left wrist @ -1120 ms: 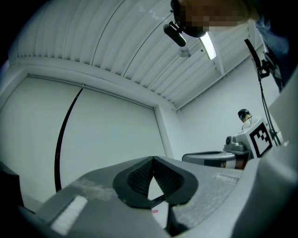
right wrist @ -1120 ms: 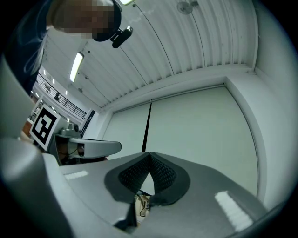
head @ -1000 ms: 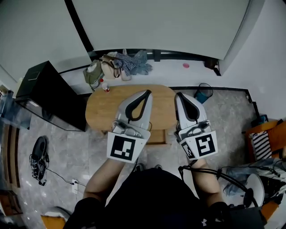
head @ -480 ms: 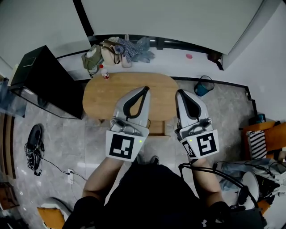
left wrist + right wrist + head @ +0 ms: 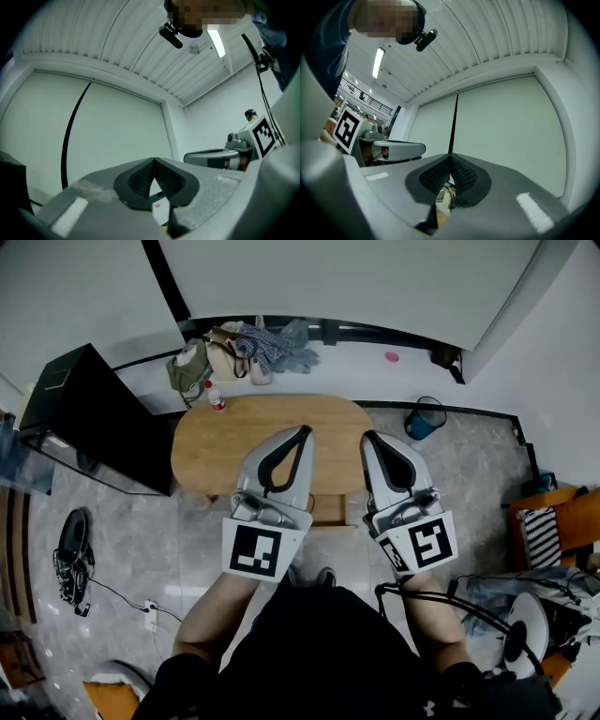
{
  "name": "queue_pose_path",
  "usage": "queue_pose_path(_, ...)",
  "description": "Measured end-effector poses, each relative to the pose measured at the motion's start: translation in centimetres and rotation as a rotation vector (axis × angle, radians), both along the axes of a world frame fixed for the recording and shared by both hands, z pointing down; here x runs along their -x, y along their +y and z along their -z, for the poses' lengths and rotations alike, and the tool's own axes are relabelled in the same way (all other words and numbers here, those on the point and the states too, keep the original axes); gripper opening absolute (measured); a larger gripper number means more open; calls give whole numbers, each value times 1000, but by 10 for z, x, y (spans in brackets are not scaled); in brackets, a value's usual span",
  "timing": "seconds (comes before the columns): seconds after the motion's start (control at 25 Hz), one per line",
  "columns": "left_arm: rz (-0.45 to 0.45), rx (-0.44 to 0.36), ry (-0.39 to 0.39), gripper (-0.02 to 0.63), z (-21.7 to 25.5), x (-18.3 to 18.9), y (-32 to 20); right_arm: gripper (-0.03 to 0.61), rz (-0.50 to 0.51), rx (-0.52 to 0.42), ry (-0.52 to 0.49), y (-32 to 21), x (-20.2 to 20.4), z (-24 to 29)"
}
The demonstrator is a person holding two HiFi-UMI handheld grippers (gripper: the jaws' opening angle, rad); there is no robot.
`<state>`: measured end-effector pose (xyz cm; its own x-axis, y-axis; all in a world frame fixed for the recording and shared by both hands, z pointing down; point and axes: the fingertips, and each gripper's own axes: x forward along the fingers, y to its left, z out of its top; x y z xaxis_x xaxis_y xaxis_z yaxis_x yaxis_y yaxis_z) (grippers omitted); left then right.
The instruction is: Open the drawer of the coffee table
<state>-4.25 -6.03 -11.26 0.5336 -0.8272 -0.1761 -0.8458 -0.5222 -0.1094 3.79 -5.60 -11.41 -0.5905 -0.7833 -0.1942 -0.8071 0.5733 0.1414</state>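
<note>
The oval wooden coffee table (image 5: 220,446) stands in front of me in the head view. Its drawer (image 5: 329,508) shows as a small wooden box at the near edge, between my two grippers. My left gripper (image 5: 307,430) is held above the tabletop, shut and empty. My right gripper (image 5: 367,437) hovers over the table's right end, also shut with nothing in it. In the left gripper view the pads meet at the tip of the left gripper (image 5: 153,160). The right gripper (image 5: 450,157) shows the same in the right gripper view. Both point slightly upward at the wall.
A black cabinet (image 5: 89,423) stands left of the table. Bags and clothes (image 5: 239,352) lie at the wall behind it, with a small red-capped bottle (image 5: 216,397) on the table's far left corner. A blue bin (image 5: 424,418) is at the right, shoes (image 5: 73,554) and a cable on the left floor.
Both grippers sank a little toward the table early on and have since held still. Their jaws stayed shut. The head view shifted slightly.
</note>
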Motion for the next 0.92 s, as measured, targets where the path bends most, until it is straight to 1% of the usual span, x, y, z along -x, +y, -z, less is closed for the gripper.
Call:
queue_pose_path(0.56, -8, 49, 5, 2, -9, -3, -15, 2, 12, 28, -8, -13, 3, -4)
queue_pose_path(0.92, -20, 48, -4, 2, -14, -3, -13, 2, 9, 33, -8, -12, 6, -8)
